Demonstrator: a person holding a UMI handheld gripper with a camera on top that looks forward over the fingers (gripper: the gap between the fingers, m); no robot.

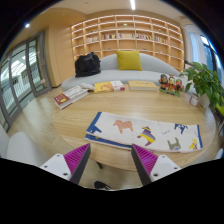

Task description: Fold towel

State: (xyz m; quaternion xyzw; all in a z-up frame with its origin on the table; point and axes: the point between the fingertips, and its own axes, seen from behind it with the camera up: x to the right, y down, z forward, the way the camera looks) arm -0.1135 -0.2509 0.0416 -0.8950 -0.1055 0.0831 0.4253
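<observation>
A white towel [145,132] with coloured animal prints and a blue edge lies spread flat on the wooden table [100,108], just ahead of my fingers. My gripper [111,162] is open and empty. Its two purple pads [76,160] stand wide apart above the table's near edge. The towel's near edge lies just beyond the fingertips.
Books [69,96] and more books [110,86] lie on the far side of the table. Small figures [171,85] and a green plant [208,85] stand at the far right. A sofa with a yellow cushion [129,60] and a black bag [87,65] stands behind, before bookshelves [130,38].
</observation>
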